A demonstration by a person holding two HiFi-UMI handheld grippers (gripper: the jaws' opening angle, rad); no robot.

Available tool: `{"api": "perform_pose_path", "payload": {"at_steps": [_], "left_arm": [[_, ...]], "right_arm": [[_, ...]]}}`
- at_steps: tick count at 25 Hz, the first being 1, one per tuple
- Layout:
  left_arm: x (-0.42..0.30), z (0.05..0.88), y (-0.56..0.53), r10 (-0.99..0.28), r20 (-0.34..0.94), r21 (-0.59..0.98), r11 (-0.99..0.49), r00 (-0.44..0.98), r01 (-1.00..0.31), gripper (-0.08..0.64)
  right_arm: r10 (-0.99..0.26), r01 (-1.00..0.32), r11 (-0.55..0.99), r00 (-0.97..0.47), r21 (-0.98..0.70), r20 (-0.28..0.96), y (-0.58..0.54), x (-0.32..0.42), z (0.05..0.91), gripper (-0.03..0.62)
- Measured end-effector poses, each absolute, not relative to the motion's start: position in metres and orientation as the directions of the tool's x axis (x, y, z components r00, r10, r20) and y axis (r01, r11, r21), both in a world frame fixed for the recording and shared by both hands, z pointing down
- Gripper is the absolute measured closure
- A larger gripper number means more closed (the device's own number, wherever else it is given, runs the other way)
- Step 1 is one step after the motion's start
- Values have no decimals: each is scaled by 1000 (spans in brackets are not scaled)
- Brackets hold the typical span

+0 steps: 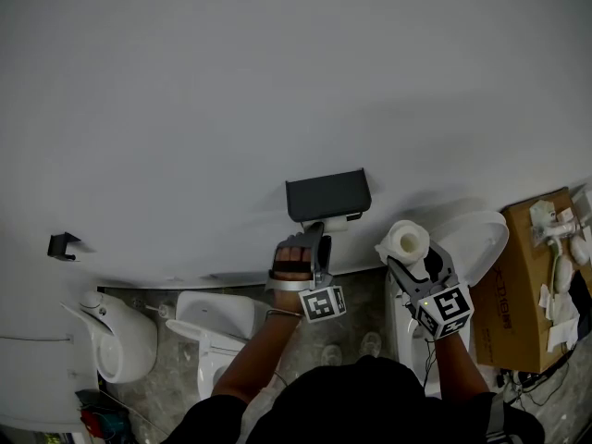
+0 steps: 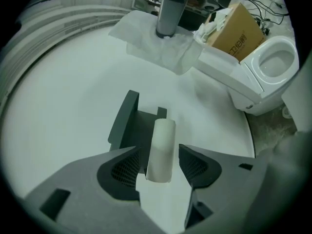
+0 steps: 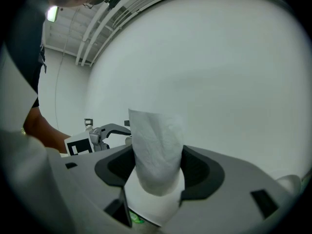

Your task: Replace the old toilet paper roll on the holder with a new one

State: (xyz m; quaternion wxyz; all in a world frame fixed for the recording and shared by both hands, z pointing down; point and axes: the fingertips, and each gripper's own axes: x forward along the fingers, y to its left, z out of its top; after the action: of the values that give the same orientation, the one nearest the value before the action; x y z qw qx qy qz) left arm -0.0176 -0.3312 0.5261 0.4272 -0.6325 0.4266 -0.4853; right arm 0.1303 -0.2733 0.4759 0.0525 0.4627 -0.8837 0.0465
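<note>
A dark holder (image 1: 328, 195) is fixed to the white wall. A bare white tube (image 2: 161, 147), the old roll, sticks out from the holder (image 2: 127, 123). My left gripper (image 1: 314, 234) is right below the holder. In the left gripper view its jaws (image 2: 161, 164) stand open on either side of the tube, with a gap on the right side. My right gripper (image 1: 413, 265) is to the right of the holder, shut on a new white toilet paper roll (image 1: 407, 241). In the right gripper view the roll (image 3: 157, 150) fills the space between the pads, with a loose sheet standing up.
A white toilet (image 1: 479, 237) stands behind the right gripper, with a cardboard box (image 1: 525, 280) of small items to its right. Two more white fixtures (image 1: 120, 340) (image 1: 217, 326) sit on the floor at lower left. A small black hook (image 1: 63, 244) is on the wall at left.
</note>
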Motion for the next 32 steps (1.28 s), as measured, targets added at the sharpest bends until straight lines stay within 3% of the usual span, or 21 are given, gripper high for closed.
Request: {"api": "perform_pose_path", "payload": {"at_steps": [8, 10, 12, 25, 32], "left_arm": [[-17, 531, -343, -961, 243, -961, -257, 131, -99, 336], [-16, 532, -343, -965, 232, -964, -245, 123, -101, 387], [-18, 533, -343, -969, 219, -969, -230, 111, -92, 391], [-13, 527, -344, -982, 170, -978, -179, 88, -107, 399], [12, 529, -343, -982, 147, -987, -152, 116, -41, 399]], "right_arm": [[-801, -810, 585, -585, -36, 127, -278, 136, 471, 318], [-800, -808, 588, -588, -40, 123, -278, 138, 470, 318], [-794, -801, 597, -596, -34, 120, -280, 138, 468, 318], [-760, -764, 645, -644, -23, 89, -286, 135, 466, 318], [-761, -765, 644, -644, -37, 79, -294, 148, 467, 318]]}}
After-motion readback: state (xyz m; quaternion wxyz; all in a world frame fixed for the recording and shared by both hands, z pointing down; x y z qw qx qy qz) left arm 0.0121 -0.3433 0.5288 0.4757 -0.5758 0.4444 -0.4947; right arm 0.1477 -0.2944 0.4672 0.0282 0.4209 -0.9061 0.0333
